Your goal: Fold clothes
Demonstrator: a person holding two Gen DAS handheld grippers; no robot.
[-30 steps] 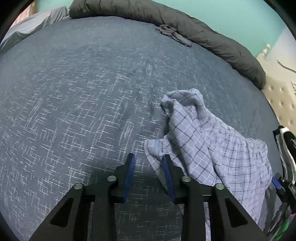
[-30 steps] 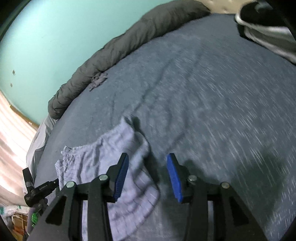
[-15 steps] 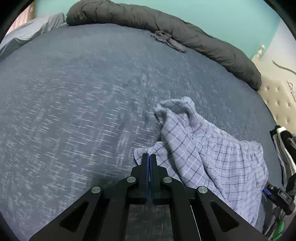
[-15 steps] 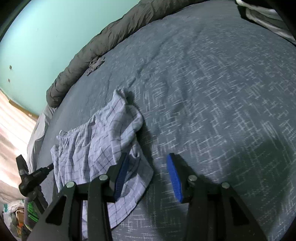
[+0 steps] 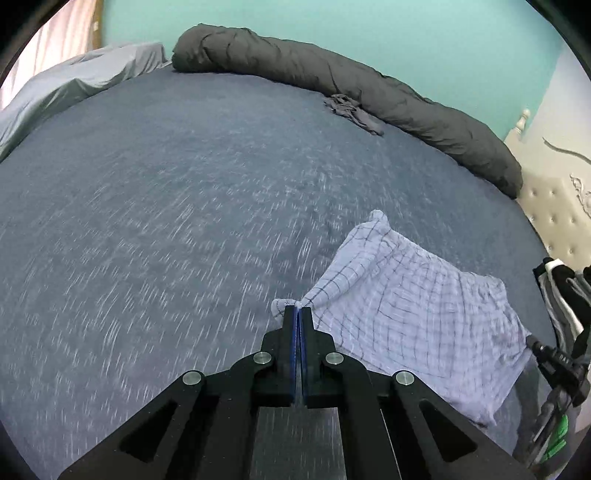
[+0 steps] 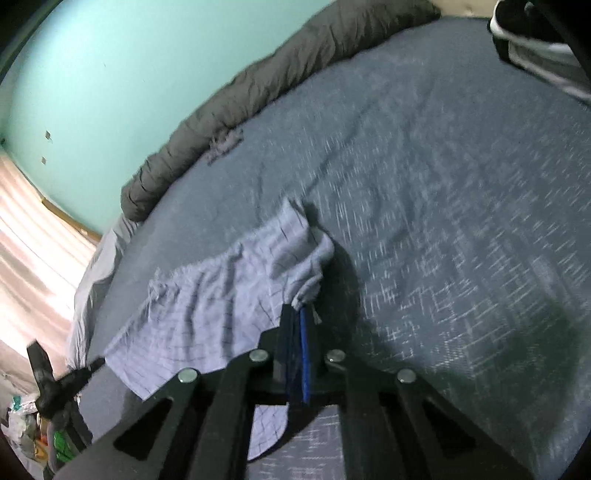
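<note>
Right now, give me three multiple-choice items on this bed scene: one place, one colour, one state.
1. Where does the rolled dark duvet lie?
A. along the bed's far edge by the wall
B. under the checked garment
C. on the floor

2. What colour is the wall?
A. yellow
B. turquoise
C. brown

3. How do the left tongs and right tongs stand?
A. both wide open
B. one open, one shut
C. both shut on the checked garment

Key: 1 A, it runs beside the wall at the far side of the bedspread. 2 B, both views show it. 3 C, fabric bunches at each pair of tips.
</note>
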